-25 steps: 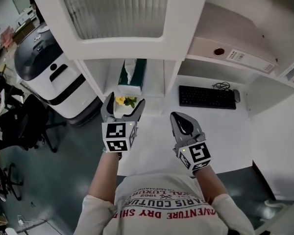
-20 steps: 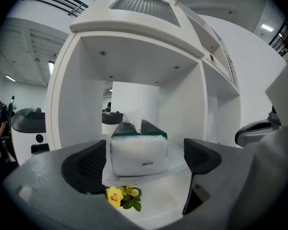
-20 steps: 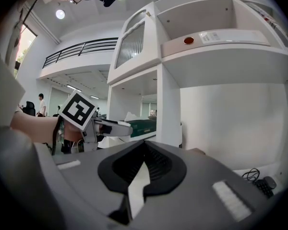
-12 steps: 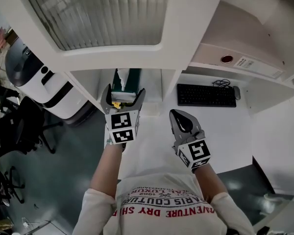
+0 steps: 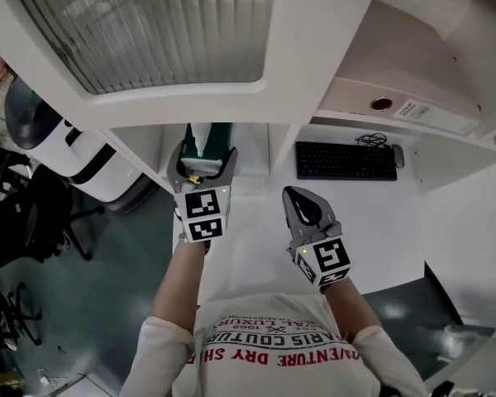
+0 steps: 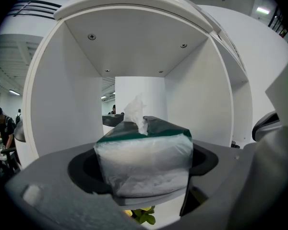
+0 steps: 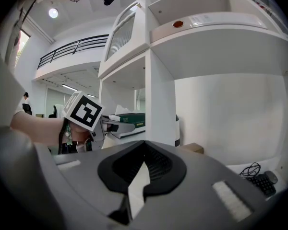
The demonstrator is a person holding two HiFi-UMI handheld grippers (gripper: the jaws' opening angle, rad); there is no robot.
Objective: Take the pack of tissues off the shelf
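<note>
Left gripper (image 5: 205, 159): jaws are spread, one on each side of the pack of tissues (image 6: 143, 159). No squeeze is seen in the wrap, so it is read as straddling, not yet clamped. Whether the pads touch the sides can't be told. The gripper is held level and pushed into the cubby so the pack is bracketed across its narrow width. That is judged the sensible hold for a soft pack: low on the body, clear of the loose tissue (image 6: 134, 111) sticking out of the top.

Pack location: on the floor of the open shelf (image 6: 55, 109) cubby, upright, green top up, with the cubby walls well apart from it. Something yellow-green (image 6: 140, 216) is seen just below the pack's front; not identified.

Right gripper (image 5: 298, 198): jaws are brought together, nothing held. It is parked over the desk (image 5: 397, 222), beside the left one and outside the cubby. It is judged to be held clear, since one gripper is enough for a light pack.

Further out: keyboard (image 5: 345, 162) at the back of the desk, not involved.

Step judged: pack is straddled, closing is next. Risk: the wrap looks slick and compliant, so a light close may slip and a hard one may crush it. Headroom is seen above the pack, so a straight pull-out should be fine.
</note>
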